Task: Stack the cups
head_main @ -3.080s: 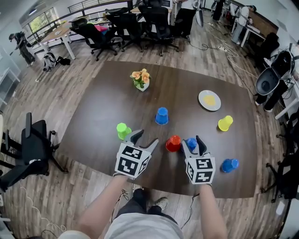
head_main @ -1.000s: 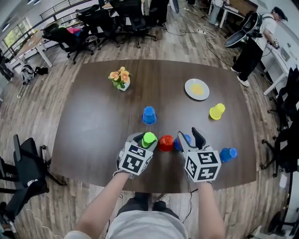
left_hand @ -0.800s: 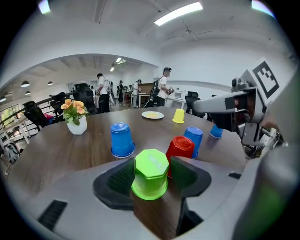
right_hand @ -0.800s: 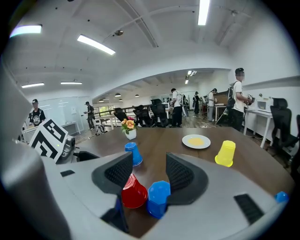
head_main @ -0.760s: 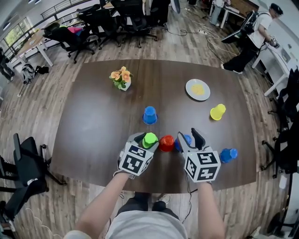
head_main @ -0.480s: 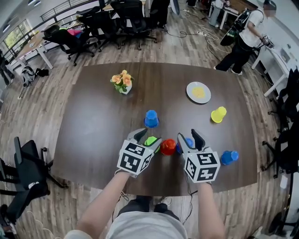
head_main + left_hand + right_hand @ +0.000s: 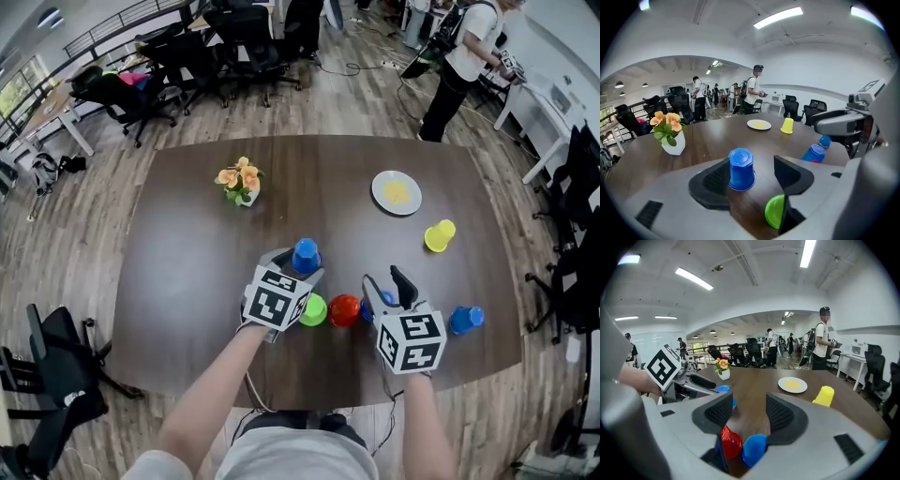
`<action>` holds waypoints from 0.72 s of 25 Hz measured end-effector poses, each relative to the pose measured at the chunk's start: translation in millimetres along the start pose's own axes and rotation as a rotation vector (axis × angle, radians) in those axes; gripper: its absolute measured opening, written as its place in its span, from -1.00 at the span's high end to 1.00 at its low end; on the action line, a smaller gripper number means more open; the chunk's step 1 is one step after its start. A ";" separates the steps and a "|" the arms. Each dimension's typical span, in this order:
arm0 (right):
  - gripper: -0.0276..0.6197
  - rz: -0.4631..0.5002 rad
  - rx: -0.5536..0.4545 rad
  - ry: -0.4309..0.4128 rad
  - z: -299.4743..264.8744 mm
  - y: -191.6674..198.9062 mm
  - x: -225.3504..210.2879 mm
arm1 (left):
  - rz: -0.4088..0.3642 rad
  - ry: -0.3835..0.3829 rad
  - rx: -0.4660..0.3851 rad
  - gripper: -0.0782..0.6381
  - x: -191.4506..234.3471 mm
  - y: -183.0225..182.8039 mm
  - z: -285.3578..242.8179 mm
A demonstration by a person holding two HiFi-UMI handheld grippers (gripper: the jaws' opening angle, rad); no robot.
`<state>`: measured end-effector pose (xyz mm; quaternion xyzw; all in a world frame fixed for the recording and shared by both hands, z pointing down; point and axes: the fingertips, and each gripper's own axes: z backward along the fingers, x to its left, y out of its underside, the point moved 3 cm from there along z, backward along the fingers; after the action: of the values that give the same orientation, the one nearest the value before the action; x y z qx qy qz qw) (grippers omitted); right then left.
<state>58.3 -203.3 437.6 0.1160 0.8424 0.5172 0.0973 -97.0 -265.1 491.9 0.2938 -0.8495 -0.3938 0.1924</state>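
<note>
My left gripper is open; its jaws have just been opening. An upside-down blue cup stands between them, close to the left pad and not pressed. A green cup sits on the table by the gripper's cube, touching a red cup. My right gripper is open with nothing between its jaws. Under it lies a second blue cup beside the red one. A third blue cup and a yellow cup lie further right.
The dark brown table also carries a white plate with something yellow on it and a small vase of flowers. Office chairs stand beyond the far edge, and a person walks at the far right.
The left gripper has let go of the green cup beside the red cup and moved away from me to the blue cup. The right gripper has stayed put.
</note>
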 end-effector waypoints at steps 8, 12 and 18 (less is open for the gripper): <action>0.22 -0.033 0.034 0.093 2.2 12.7 -19.0 | 0.014 0.030 0.042 0.00 18.6 3.6 -33.3; 0.22 -0.048 0.045 0.121 6.8 14.4 -23.5 | 0.022 0.018 0.040 0.18 25.3 0.4 -37.3; 0.22 -0.042 0.035 0.111 12.3 11.4 -25.3 | -0.006 0.026 0.001 0.17 15.1 -18.0 -17.8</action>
<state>87.0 -195.3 443.4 0.0712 0.8575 0.5061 0.0594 -92.1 -294.1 490.3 0.3013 -0.8462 -0.3902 0.2021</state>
